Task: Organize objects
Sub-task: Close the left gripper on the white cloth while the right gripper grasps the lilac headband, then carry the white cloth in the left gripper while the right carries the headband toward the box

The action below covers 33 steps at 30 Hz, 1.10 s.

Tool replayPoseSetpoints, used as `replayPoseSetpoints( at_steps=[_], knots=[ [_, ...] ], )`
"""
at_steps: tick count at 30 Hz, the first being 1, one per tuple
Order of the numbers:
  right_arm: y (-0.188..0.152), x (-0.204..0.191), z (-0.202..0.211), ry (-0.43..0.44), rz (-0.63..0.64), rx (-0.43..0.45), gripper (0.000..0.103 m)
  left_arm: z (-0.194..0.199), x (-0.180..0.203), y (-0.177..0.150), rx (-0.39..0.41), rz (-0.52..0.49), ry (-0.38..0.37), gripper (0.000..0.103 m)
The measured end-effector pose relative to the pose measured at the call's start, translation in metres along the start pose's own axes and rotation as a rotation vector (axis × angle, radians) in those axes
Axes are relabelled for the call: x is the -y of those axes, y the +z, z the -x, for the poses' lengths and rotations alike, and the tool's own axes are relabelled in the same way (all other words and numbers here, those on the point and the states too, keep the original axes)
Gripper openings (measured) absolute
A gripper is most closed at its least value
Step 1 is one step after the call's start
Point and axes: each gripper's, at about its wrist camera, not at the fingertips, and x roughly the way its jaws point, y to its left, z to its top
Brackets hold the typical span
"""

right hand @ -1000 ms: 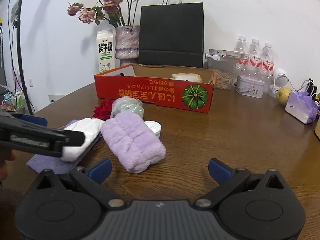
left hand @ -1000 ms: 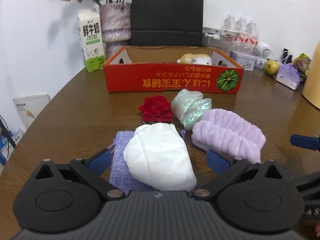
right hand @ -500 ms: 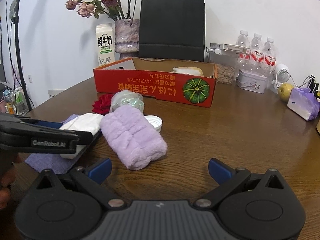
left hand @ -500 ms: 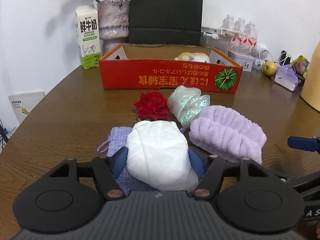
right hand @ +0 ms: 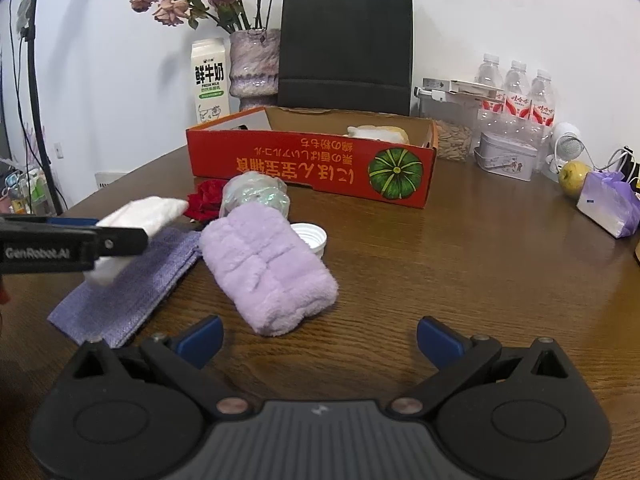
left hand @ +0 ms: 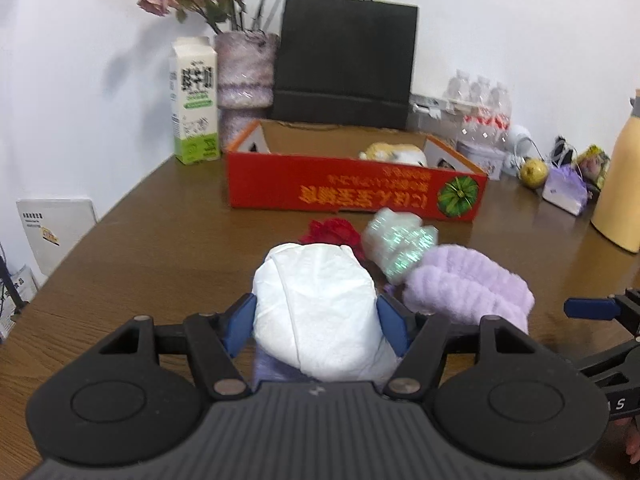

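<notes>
Both pads of the left gripper (left hand: pixel 316 322) pinched the white cloth bundle (left hand: pixel 316 304); its arm read "GenRobot.AI". Ahead stood a milk carton (right hand: pixel 210 80) marked "FRESH MILK". The right gripper (right hand: pixel 320 338) gaped, holding nothing.

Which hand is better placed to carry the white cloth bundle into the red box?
Left. The left gripper is already clamped on the white cloth bundle, facing the red box. The right gripper stands open and empty over bare table, nearer the lilac towel.
</notes>
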Motion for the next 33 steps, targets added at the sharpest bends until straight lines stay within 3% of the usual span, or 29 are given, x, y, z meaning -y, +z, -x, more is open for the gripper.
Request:
replayPoseSetpoints(
  at_steps=[11, 19, 24, 30, 33],
  knots=[
    [0.015, -0.028, -0.028, 0.006, 0.085, -0.048, 0.103, 0.003, -0.034, 0.000, 0.004, 0.036, 0.005, 0.068],
    [0.022, -0.035, -0.039, 0.035, 0.081, -0.042, 0.101, 0.007, -0.028, -0.002, 0.013, 0.016, -0.028, 0.069],
    [0.022, -0.041, -0.034, 0.017, 0.104, -0.018, 0.076, 0.008, -0.028, -0.003, 0.016, 0.019, -0.026, 0.069],
    [0.021, -0.038, -0.024, 0.020, 0.095, 0.036, 0.054, 0.007, -0.029, -0.004, 0.014, 0.023, -0.027, 0.069],
    [0.019, -0.038, -0.020, 0.024, 0.101, 0.035, 0.049, 0.007, -0.029, -0.004, 0.012, 0.026, -0.026, 0.069]
  ],
)
